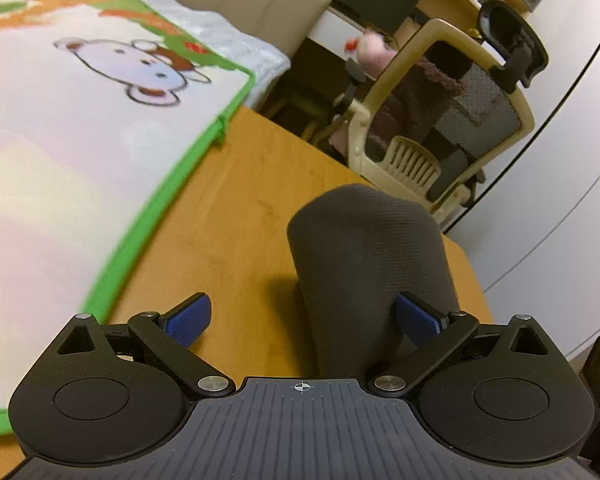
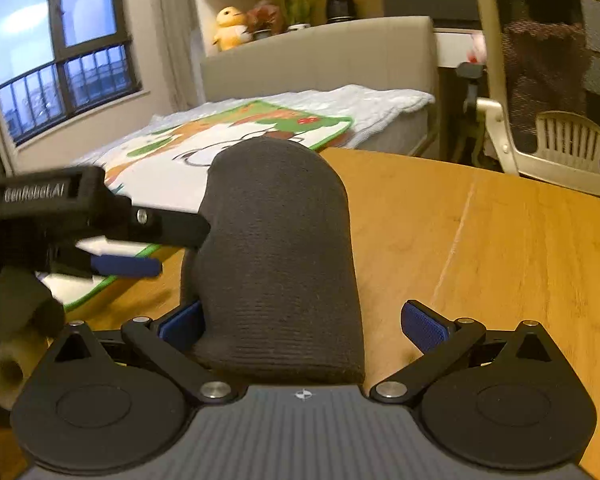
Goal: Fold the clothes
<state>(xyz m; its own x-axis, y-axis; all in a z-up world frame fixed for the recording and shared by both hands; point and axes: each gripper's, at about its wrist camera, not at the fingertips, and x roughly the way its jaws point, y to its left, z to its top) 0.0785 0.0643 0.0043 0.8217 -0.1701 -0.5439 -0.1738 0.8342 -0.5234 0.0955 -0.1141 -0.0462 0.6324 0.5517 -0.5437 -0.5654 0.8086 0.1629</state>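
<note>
Dark grey folded garment (image 2: 276, 264) laid on wooden surface (image 2: 480, 248), seen between both tools. Left tool (image 1: 302, 316) spread wide, right-hand pad against garment edge, no clamping seen. Right tool (image 2: 302, 322) likewise spread wide, garment beside left-hand pad, not gripped. Green-edged cartoon mat (image 1: 80, 152) seen just beside garment.

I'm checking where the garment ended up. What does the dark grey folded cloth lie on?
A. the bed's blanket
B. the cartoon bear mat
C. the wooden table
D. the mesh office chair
C: the dark grey folded cloth rests on the bare wooden table, beside the green-edged bear mat, between the open left gripper and right gripper.
</note>
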